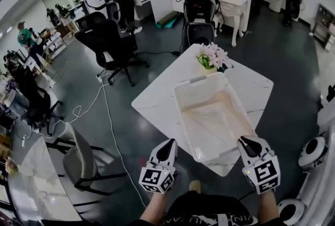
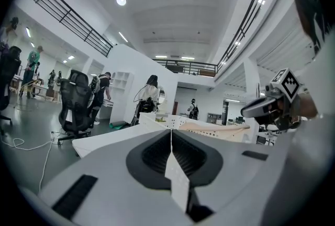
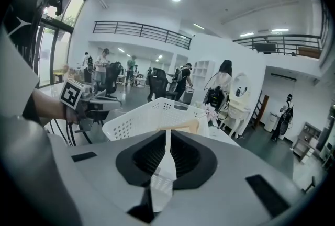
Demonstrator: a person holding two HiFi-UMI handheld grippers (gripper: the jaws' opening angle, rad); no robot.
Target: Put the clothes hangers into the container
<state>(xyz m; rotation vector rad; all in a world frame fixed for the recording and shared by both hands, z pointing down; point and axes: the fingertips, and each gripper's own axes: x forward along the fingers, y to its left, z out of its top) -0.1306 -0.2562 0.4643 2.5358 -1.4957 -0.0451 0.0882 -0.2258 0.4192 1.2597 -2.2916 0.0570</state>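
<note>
Both hands were held low in front of the person, by the near edge of the tabletop (image 1: 157, 103). The left tongs (image 1: 166, 149) pointed level and the right tongs (image 1: 248, 145) tipped somewhat downward. Each pair was closed together, gripping nothing. The wooden clothes hangers (image 1: 215, 120) lay inside the white container (image 1: 199, 81) on the tabletop.

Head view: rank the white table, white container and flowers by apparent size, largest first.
1. white table
2. white container
3. flowers
The gaps are plain, though the flowers sit farthest from the camera.
</note>
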